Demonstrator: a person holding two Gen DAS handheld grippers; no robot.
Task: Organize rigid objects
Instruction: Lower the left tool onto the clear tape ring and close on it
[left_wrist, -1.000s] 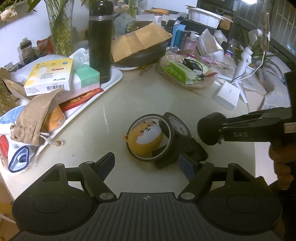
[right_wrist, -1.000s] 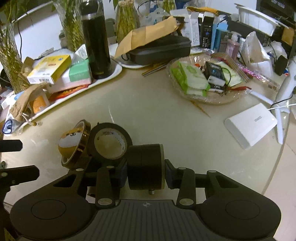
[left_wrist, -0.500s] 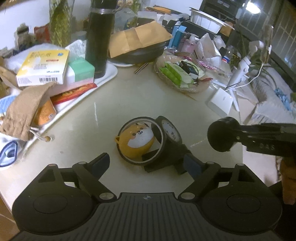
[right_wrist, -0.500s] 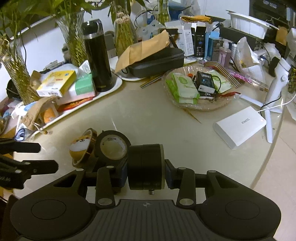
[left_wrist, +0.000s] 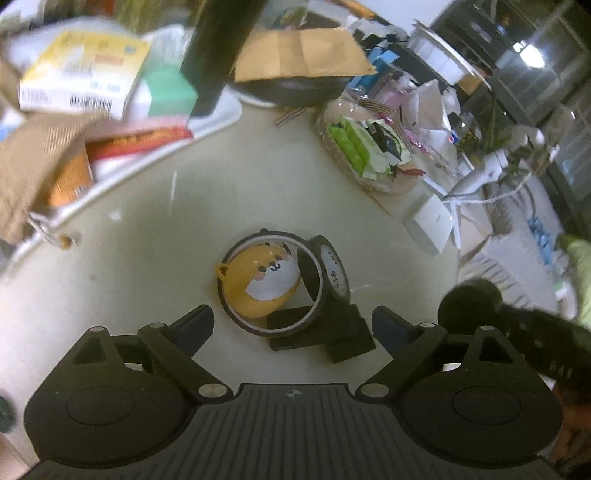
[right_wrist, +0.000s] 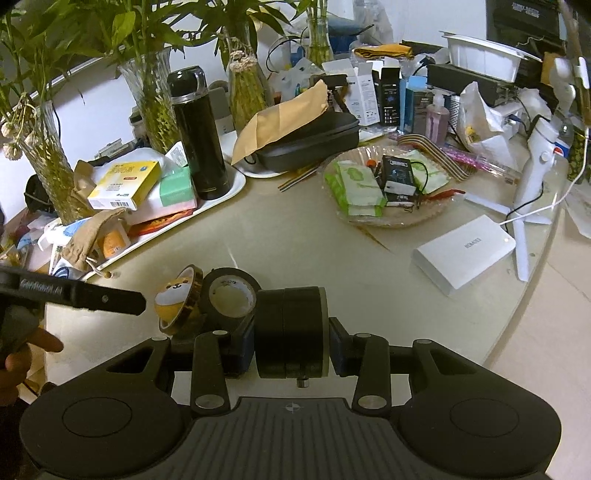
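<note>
Low on the round table, a thin tape ring (left_wrist: 236, 295) stands around a yellow dog toy (left_wrist: 258, 277). A black tape roll (left_wrist: 328, 273) leans beside it, over black blocks (left_wrist: 321, 332). My left gripper (left_wrist: 291, 326) hovers just in front of this cluster. Its jaws are opening, and its pads (left_wrist: 195, 325) stand apart from the blocks. My right gripper (right_wrist: 291, 343) is shut on a black cylinder (right_wrist: 291, 330), lifted above the table beside the tape roll (right_wrist: 231, 295). The same cylinder (left_wrist: 469, 306) shows at the right of the left wrist view.
A white tray (right_wrist: 236, 184) at the left carries boxes and a black flask (right_wrist: 197, 136). A glass plate (right_wrist: 391, 219) of packets and a white power bank (right_wrist: 461, 254) lie to the right. Behind are a black case (right_wrist: 306, 144) under a brown envelope, and vases.
The left gripper's jaws have spread wider while it rolled and drew nearer the tape cluster. The right gripper has risen with the cylinder, so the table looks farther away.
</note>
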